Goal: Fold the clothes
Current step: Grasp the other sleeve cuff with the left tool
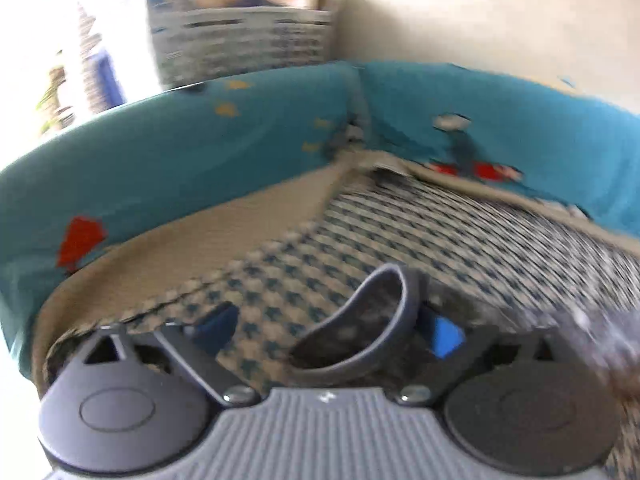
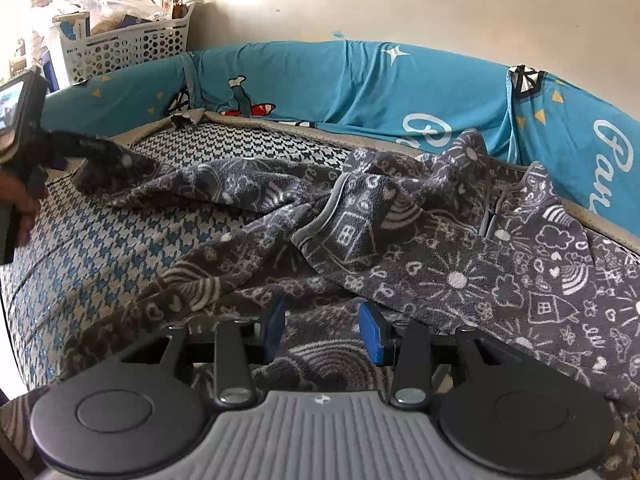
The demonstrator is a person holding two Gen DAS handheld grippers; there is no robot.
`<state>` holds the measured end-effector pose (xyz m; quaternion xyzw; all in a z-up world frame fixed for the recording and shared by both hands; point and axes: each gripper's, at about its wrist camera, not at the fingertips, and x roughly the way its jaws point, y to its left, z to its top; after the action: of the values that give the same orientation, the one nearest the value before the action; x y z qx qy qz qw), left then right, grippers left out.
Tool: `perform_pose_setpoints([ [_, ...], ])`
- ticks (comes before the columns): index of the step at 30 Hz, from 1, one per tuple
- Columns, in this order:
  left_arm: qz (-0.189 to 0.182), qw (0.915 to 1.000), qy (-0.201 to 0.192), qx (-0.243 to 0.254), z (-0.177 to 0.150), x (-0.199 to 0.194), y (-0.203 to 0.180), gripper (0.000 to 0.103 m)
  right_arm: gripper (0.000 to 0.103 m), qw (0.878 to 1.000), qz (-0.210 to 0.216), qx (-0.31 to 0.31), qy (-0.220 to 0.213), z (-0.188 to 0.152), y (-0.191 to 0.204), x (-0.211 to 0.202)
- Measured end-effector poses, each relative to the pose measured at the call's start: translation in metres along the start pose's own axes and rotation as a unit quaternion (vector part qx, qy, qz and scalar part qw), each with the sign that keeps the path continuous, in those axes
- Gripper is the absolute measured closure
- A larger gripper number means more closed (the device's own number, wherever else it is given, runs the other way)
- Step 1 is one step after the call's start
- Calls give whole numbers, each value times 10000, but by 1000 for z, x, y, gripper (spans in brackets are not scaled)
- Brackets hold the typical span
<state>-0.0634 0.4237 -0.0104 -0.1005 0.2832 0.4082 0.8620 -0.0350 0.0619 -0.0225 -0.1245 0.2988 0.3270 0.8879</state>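
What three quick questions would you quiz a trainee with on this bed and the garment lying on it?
1. True or false: the grey fleece garment is already folded into a neat stack.
2. What stands in the far corner behind the teal bumper? A) a white perforated basket B) a floor lamp C) a chair
3. Short answer: what lies between the spread pads of the left claw?
Key: 1 false, it lies spread and rumpled. 2 A. 3 the garment's sleeve cuff.
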Motion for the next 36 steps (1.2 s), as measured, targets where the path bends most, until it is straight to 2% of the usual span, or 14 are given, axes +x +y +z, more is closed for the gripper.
perform_pose_setpoints([
  [3, 150, 9980, 201, -582, 5, 6, 23, 0, 64, 10000, 0, 27, 29, -1, -2, 2],
  [6, 141, 9921, 385, -1182, 7, 10, 48, 0, 64, 10000, -5, 0, 36, -1, -1, 2],
  [9, -232, 9821, 693, -1738, 3, 16, 64, 0, 64, 10000, 6, -41, 54, -2, 1, 3],
  [11, -391, 9767, 891, -1914, -1, 19, 66, 0, 64, 9999, 6, -86, 72, -3, 2, 3],
  [15, -577, 9750, 981, -1909, -5, 17, 63, 0, 64, 9999, -14, -129, 108, -4, 3, 5],
  [22, -1222, 9629, 1152, -2112, -14, 7, 54, 0, 64, 9997, -18, -188, 165, -6, 3, 7],
  [26, -1481, 9588, 1148, -2137, -14, 11, 45, 6, 64, 9996, -13, -210, 177, -6, 4, 9],
  [36, -1661, 9588, 938, -2104, -13, 25, 30, 9, 63, 9995, -33, -213, 212, -6, 5, 13],
])
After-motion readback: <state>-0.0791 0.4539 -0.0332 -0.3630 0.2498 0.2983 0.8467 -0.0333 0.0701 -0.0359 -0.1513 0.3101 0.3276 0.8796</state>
